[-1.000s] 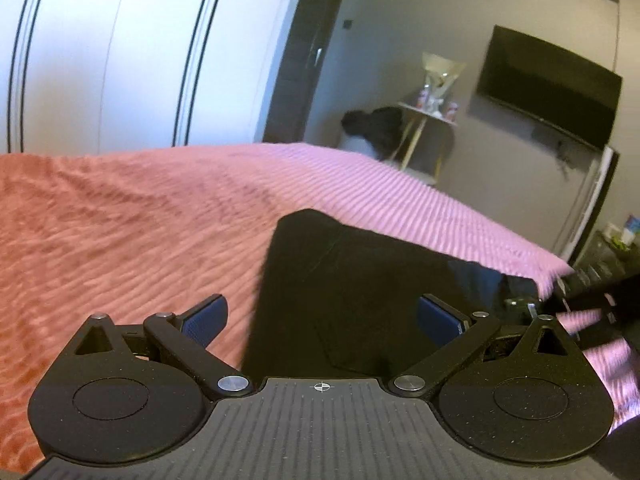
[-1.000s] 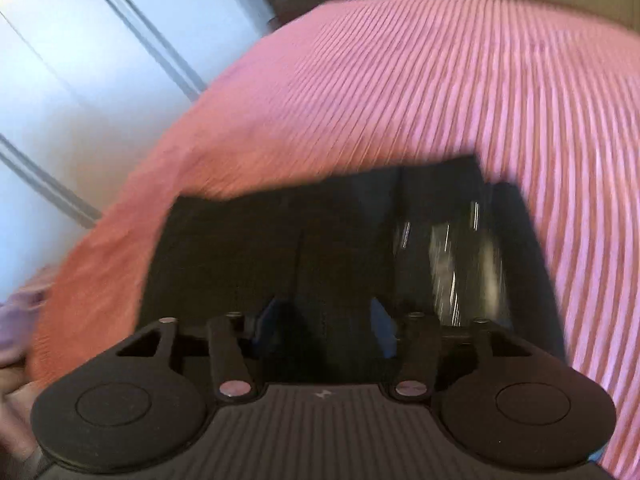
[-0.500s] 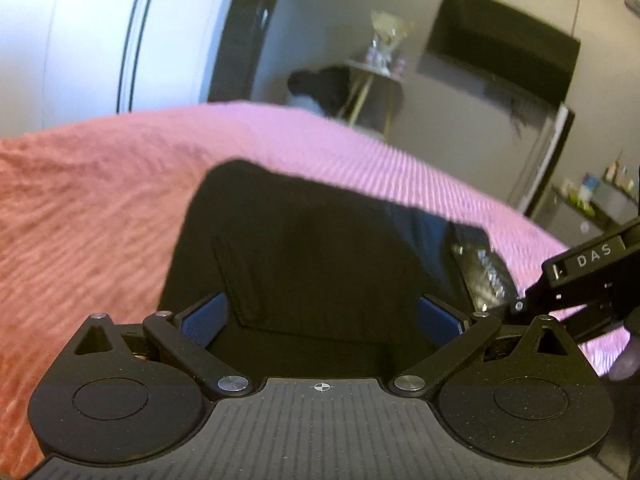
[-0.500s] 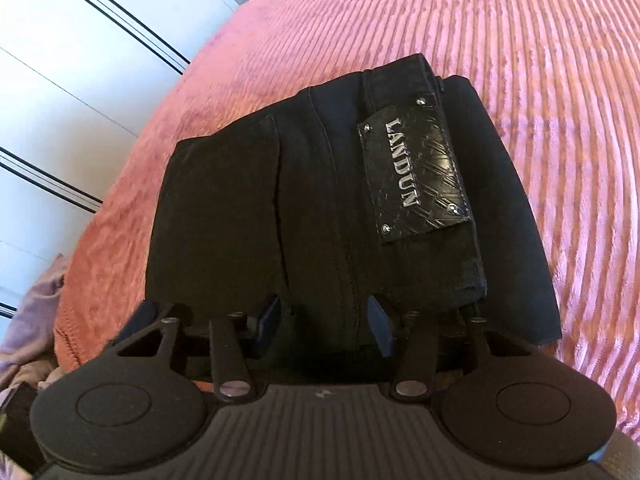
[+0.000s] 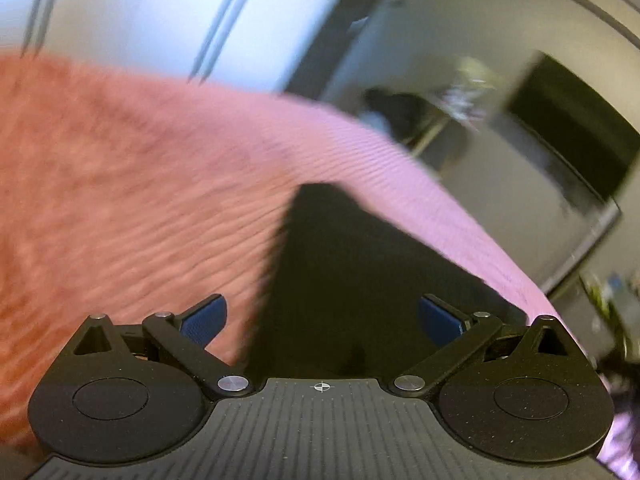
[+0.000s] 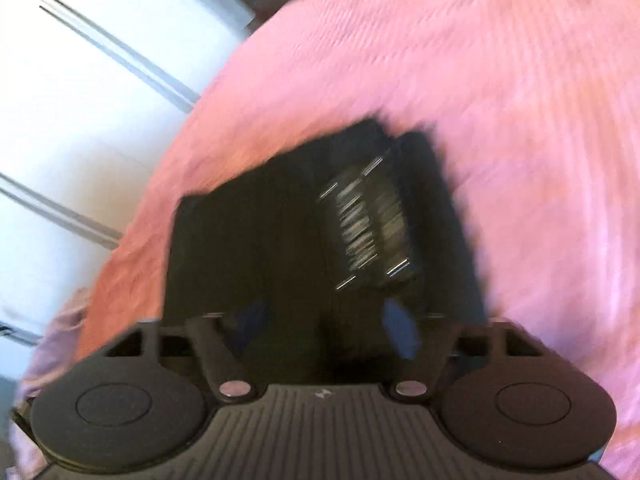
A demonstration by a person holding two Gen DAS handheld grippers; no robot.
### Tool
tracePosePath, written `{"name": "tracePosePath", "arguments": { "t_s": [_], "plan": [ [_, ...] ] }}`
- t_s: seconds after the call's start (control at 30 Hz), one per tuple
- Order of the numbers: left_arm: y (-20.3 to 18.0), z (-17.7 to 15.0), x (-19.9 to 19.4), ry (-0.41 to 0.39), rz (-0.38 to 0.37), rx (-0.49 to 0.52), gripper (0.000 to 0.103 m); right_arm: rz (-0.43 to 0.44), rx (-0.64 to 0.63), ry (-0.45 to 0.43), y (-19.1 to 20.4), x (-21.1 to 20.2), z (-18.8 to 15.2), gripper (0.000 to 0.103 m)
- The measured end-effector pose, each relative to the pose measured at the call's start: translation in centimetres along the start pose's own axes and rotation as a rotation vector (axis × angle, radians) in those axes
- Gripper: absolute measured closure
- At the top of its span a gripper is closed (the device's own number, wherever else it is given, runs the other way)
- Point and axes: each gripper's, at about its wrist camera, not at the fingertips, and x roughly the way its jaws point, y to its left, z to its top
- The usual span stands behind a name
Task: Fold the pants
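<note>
The black pants [image 6: 280, 232] lie folded into a compact rectangle on the pink ribbed bedspread [image 6: 520, 100]. A shiny leather brand patch [image 6: 372, 224] faces up on them. In the left wrist view the pants [image 5: 360, 272] lie just ahead and to the right. My left gripper [image 5: 320, 316] is open and empty above the near edge of the pants. My right gripper [image 6: 326, 328] is open and empty above the pants' near edge. Both views are blurred by motion.
White wardrobe doors [image 5: 140, 12] stand behind the bed. A wall-mounted TV [image 5: 572, 132] and a small side table [image 5: 440, 120] are at the far right. A pale purple cloth [image 6: 60, 340] lies at the bed's left edge.
Both grippers have pulled back from the folded pants. The right gripper's jaws have opened wider. The left view has swung left; the right gripper is out of it.
</note>
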Motion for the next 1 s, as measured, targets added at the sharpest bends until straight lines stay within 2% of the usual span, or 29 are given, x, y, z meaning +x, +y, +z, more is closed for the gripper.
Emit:
{"name": "tracePosePath", "arguments": {
  "t_s": [0.03, 0.1, 0.17, 0.23, 0.27, 0.4, 0.47, 0.7, 0.87, 0.93, 1.0],
  "plan": [
    [1.0, 0.4, 0.5, 0.029, -0.016, -0.054, 0.0, -0.009, -0.004, -0.004, -0.9, -0.1, 0.5, 0.025],
    [2.2, 0.8, 1.6, 0.091, -0.069, -0.124, 0.0, 0.039, 0.021, 0.036, -3.2, 0.5, 1.3, 0.025],
    [3.1, 0.9, 3.1, 0.182, -0.136, -0.183, 0.0, 0.071, 0.056, 0.071, -5.2, 1.5, 1.7, 0.025],
    [3.7, 0.8, 4.9, 0.281, -0.187, -0.241, 0.0, 0.06, 0.062, 0.101, -6.6, 2.7, 1.9, 0.025],
    [3.9, 0.6, 5.5, 0.305, -0.206, -0.26, 0.0, 0.068, 0.059, 0.11, -7.2, 3.3, 1.8, 0.025],
    [4.3, 0.8, 7.1, 0.361, -0.315, -0.303, 0.0, 0.216, 0.119, 0.098, -9.3, 4.0, 1.9, 0.026],
    [4.1, 0.8, 7.9, 0.387, -0.326, -0.29, 0.0, 0.287, 0.144, 0.128, -9.7, 4.9, 2.2, 0.027],
    [1.7, 1.8, 10.0, 0.424, -0.286, -0.135, 0.0, 0.361, 0.123, 0.182, -8.6, 7.2, 3.0, 0.028],
    [1.2, 2.7, 11.2, 0.443, -0.283, -0.124, 0.0, 0.331, 0.089, 0.222, -6.5, 9.1, 3.8, 0.044],
    [1.2, 2.6, 10.9, 0.44, -0.27, -0.144, 0.0, 0.306, 0.065, 0.224, -5.3, 9.7, 3.9, 0.046],
    [0.4, 2.9, 10.6, 0.421, -0.222, -0.122, 0.002, 0.275, 0.025, 0.204, -3.5, 9.8, 3.7, 0.048]
  ]
}}
